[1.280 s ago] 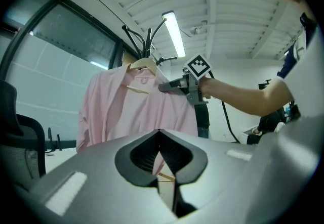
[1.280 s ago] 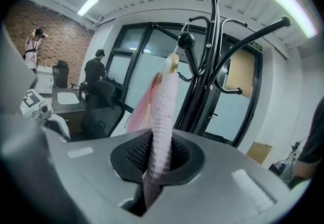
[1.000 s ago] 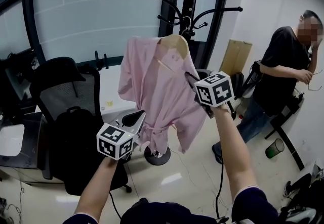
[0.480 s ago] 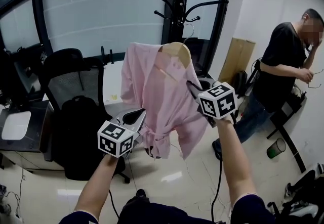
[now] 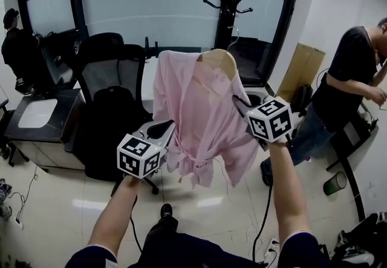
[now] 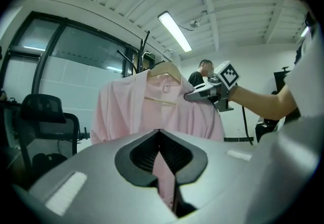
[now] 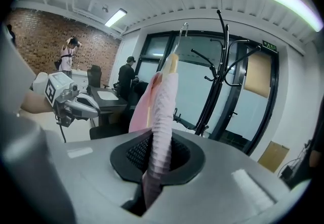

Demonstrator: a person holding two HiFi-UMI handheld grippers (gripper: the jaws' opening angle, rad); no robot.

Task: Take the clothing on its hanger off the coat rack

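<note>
A pink garment (image 5: 199,109) hangs on a wooden hanger (image 5: 219,58), free of the black coat rack (image 5: 228,0) behind it. My left gripper (image 5: 168,129) is shut on the garment's lower left side; pink cloth shows between its pads (image 6: 164,182). My right gripper (image 5: 237,101) is shut on the garment's right shoulder, where the fabric (image 7: 162,112) runs up from its jaws. The hanger's metal hook (image 7: 181,36) stands in open air beside the rack (image 7: 223,66). Each gripper shows in the other's view: the right gripper (image 6: 190,95) and the left gripper (image 7: 93,109).
A black office chair (image 5: 112,97) and a desk (image 5: 42,121) stand at the left, with a person (image 5: 18,49) behind them. Another person (image 5: 351,79) stands at the right near a cardboard sheet (image 5: 305,61). A green cup (image 5: 334,183) sits on the floor.
The hanger with the garment has come off the rack's hooks and moved toward me and down. Both grippers kept their hold on the cloth.
</note>
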